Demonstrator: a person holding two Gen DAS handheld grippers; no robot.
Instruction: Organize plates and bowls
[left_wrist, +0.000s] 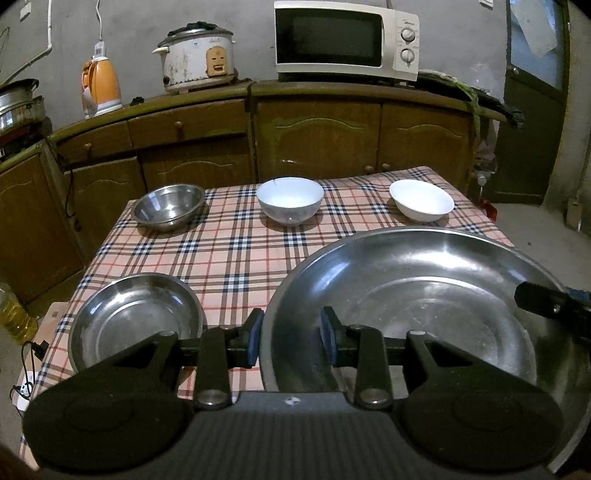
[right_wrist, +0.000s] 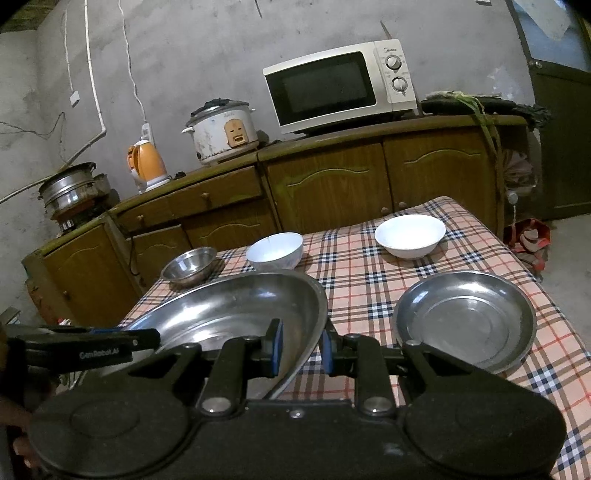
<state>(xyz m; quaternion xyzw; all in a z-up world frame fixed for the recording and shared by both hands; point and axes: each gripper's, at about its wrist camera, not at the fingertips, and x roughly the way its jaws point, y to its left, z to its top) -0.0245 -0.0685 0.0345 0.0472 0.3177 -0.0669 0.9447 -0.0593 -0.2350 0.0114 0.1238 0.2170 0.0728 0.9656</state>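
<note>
Two grippers, my left gripper (left_wrist: 291, 338) and right gripper (right_wrist: 301, 349), clamp opposite rims of the large round steel basin (left_wrist: 424, 295), held between them above the checked tablecloth (left_wrist: 236, 251); the small steel plate (left_wrist: 136, 317) lies nearest my left.

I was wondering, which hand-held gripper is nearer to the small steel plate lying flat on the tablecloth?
Left. The left hand-held gripper holds the large steel plate's rim beside the small steel plate; the right hand-held gripper grips the opposite rim.

walls: bare grey plaster (right_wrist: 207, 44) | furniture: brown wooden cabinets (left_wrist: 317, 136) along wall; table under checked cloth (left_wrist: 236, 251) | door: dark, right (left_wrist: 532, 107) | floor: grey concrete (left_wrist: 546, 240) | light: dim
</note>
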